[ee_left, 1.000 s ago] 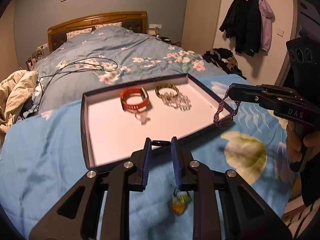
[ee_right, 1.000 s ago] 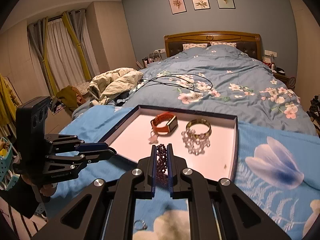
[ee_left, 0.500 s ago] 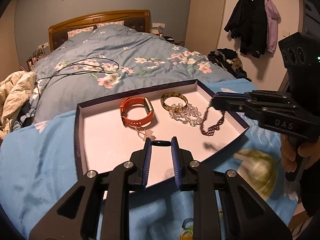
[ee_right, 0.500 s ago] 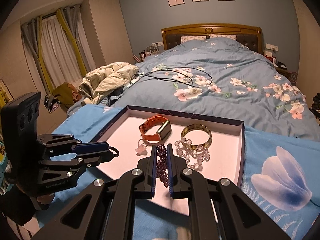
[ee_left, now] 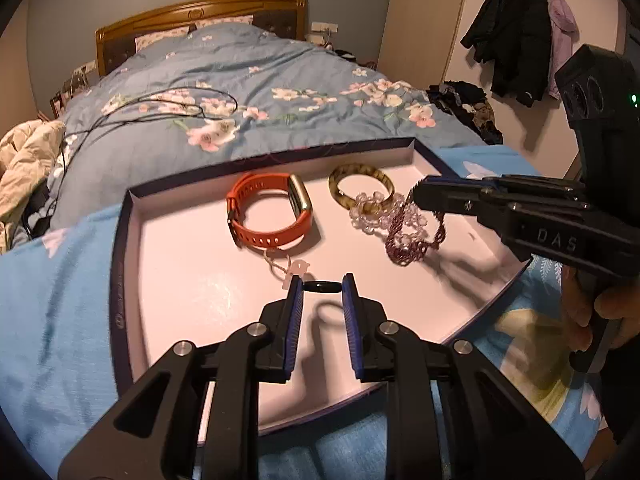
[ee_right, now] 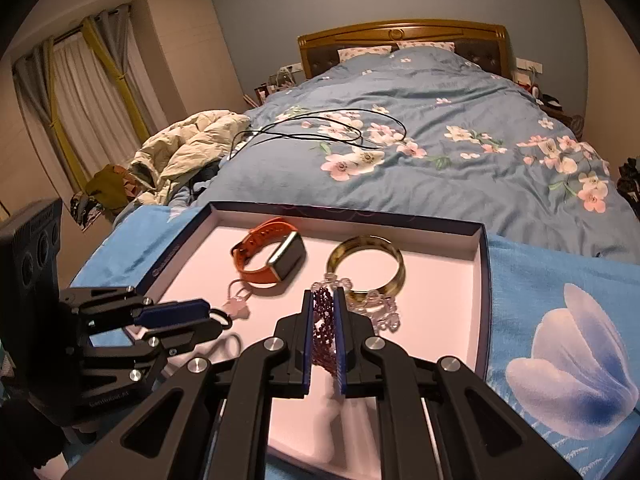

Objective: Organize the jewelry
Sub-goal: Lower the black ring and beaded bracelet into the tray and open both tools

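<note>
A dark-rimmed tray (ee_left: 120, 248) (ee_right: 482, 280) with a pale floor lies on a blue cloth. In it are an orange watch band (ee_left: 268, 216) (ee_right: 264, 258), an amber bangle (ee_left: 360, 182) (ee_right: 366, 264), a clear bead bracelet (ee_left: 370, 210) (ee_right: 382, 312) and a small pink charm (ee_left: 294, 270) (ee_right: 238, 304). My left gripper (ee_left: 322, 286) (ee_right: 218, 318) is shut on a black ring (ee_left: 322, 287) over the tray's middle. My right gripper (ee_right: 325, 312) (ee_left: 416, 196) is shut on a purple bead bracelet (ee_left: 412, 244) (ee_right: 322, 336) that hangs to the tray floor beside the clear beads.
The tray sits at the foot of a bed with a blue floral duvet (ee_right: 420, 128) and a black cable (ee_right: 320, 128) on it. A cream jacket (ee_right: 192, 144) lies at the left. Coats (ee_left: 516, 40) hang on the right wall.
Both grippers have moved forward over the tray. The purple bracelet has come down from beside the tray's right edge to the tray floor next to the clear beads.
</note>
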Demonstrator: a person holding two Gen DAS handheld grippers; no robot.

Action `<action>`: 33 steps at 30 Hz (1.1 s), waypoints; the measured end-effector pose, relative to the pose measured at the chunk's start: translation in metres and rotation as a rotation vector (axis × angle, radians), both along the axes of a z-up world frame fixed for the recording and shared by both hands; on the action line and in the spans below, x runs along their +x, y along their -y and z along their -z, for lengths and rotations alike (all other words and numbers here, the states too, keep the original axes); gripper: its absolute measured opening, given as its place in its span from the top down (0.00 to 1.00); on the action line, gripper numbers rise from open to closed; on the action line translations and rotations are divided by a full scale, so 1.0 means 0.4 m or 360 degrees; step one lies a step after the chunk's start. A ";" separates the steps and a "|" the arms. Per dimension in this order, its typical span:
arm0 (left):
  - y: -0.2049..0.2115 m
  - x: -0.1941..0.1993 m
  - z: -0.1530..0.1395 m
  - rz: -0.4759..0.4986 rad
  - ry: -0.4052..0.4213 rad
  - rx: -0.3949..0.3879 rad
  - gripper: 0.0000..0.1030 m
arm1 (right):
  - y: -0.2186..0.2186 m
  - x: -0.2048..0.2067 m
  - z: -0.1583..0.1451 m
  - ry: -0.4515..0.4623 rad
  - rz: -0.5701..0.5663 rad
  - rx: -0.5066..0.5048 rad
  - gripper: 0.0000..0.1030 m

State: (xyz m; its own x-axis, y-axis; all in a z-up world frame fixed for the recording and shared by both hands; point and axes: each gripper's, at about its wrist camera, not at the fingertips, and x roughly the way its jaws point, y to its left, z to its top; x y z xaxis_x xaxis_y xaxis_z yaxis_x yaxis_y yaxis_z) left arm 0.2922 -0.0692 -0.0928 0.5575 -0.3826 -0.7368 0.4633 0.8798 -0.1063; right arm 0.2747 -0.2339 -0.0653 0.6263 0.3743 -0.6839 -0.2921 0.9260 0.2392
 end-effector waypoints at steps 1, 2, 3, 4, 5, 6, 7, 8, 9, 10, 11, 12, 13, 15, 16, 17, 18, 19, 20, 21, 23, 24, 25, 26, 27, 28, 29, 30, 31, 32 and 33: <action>0.000 0.006 0.008 -0.0003 -0.0011 0.0001 0.80 | 0.003 0.005 0.003 -0.0007 0.0006 0.0001 0.92; 0.001 0.011 0.013 -0.0003 -0.0022 0.0001 0.80 | 0.006 0.012 0.008 -0.0020 0.0021 -0.0002 0.92; 0.002 0.016 0.019 -0.0008 -0.0035 0.0002 0.80 | 0.008 0.016 0.011 -0.0028 0.0024 -0.0004 0.92; 0.003 0.019 0.025 -0.0008 -0.0043 0.0004 0.80 | 0.010 0.018 0.014 -0.0031 0.0029 -0.0006 0.92; 0.004 0.024 0.029 -0.0008 -0.0052 0.0005 0.80 | 0.012 0.021 0.018 -0.0038 0.0040 -0.0008 0.92; 0.005 0.027 0.034 -0.0013 -0.0059 0.0009 0.80 | 0.013 0.024 0.021 -0.0046 0.0040 -0.0007 0.92; 0.006 0.031 0.036 -0.0012 -0.0063 0.0012 0.80 | 0.013 0.026 0.023 -0.0048 0.0046 -0.0011 0.92; 0.008 0.034 0.040 -0.0015 -0.0068 0.0016 0.81 | 0.014 0.030 0.025 -0.0053 0.0052 -0.0015 0.92; 0.008 0.036 0.042 -0.0019 -0.0071 0.0019 0.81 | 0.014 0.032 0.027 -0.0058 0.0052 -0.0016 0.91; 0.011 0.038 0.045 -0.0019 -0.0079 0.0020 0.81 | 0.014 0.033 0.029 -0.0061 0.0055 -0.0018 0.90; 0.011 0.042 0.046 -0.0020 -0.0084 0.0021 0.81 | 0.013 0.035 0.032 -0.0067 0.0062 -0.0023 0.89; 0.013 0.043 0.047 -0.0021 -0.0079 0.0027 0.80 | 0.013 0.036 0.033 -0.0069 0.0064 -0.0026 0.90; 0.011 0.042 0.047 -0.0020 -0.0079 0.0029 0.80 | 0.013 0.036 0.033 -0.0069 0.0073 -0.0030 0.89; 0.011 0.042 0.046 -0.0026 -0.0076 0.0030 0.80 | 0.015 0.036 0.033 -0.0069 0.0079 -0.0031 0.89; 0.012 0.040 0.044 -0.0027 -0.0071 0.0030 0.80 | 0.016 0.035 0.032 -0.0066 0.0086 -0.0032 0.89; 0.013 0.036 0.042 -0.0024 -0.0063 0.0032 0.77 | 0.019 0.032 0.030 -0.0064 0.0092 -0.0027 0.89; 0.013 0.029 0.036 -0.0026 -0.0035 0.0039 0.75 | 0.022 0.030 0.027 -0.0061 0.0094 -0.0018 0.88; 0.013 0.023 0.031 -0.0029 -0.0015 0.0043 0.70 | 0.023 0.025 0.023 -0.0055 0.0096 -0.0013 0.87; 0.011 0.016 0.024 -0.0031 0.0009 0.0046 0.69 | 0.027 0.019 0.017 -0.0044 0.0103 -0.0012 0.84; 0.009 0.009 0.017 -0.0033 0.0026 0.0044 0.68 | 0.029 0.012 0.011 -0.0034 0.0107 -0.0009 0.81; 0.002 -0.003 -0.001 -0.0044 0.0061 0.0029 0.65 | 0.034 -0.006 -0.004 -0.0007 0.0105 0.0004 0.79; -0.007 -0.013 -0.014 -0.0055 0.0088 0.0018 0.64 | 0.036 -0.019 -0.013 0.0011 0.0102 0.0008 0.78; -0.015 -0.021 -0.024 -0.0060 0.0104 0.0011 0.63 | 0.037 -0.026 -0.017 0.0018 0.0096 0.0007 0.78; -0.024 -0.034 -0.036 -0.0067 0.0130 0.0007 0.61 | 0.036 -0.043 -0.027 0.0036 0.0083 0.0001 0.75; -0.033 -0.046 -0.046 -0.0070 0.0152 0.0002 0.60 | 0.036 -0.056 -0.033 0.0051 0.0076 -0.0004 0.72; -0.042 -0.059 -0.055 -0.0068 0.0171 -0.0006 0.56 | 0.035 -0.070 -0.040 0.0067 0.0068 -0.0011 0.71; -0.051 -0.074 -0.062 -0.0064 0.0189 -0.0009 0.56 | 0.032 -0.089 -0.048 0.0085 0.0050 -0.0021 0.71; -0.058 -0.092 -0.070 -0.0064 0.0211 0.0001 0.55 | 0.030 -0.106 -0.053 0.0097 0.0031 -0.0024 0.70; -0.063 -0.107 -0.074 -0.0060 0.0225 0.0011 0.55 | 0.027 -0.119 -0.057 0.0103 0.0016 -0.0024 0.70; -0.070 -0.125 -0.077 -0.0049 0.0232 0.0024 0.55 | 0.024 -0.138 -0.060 0.0111 -0.0005 -0.0029 0.69; -0.073 -0.139 -0.078 -0.0043 0.0240 0.0032 0.55 | 0.021 -0.155 -0.062 0.0115 -0.0021 -0.0027 0.69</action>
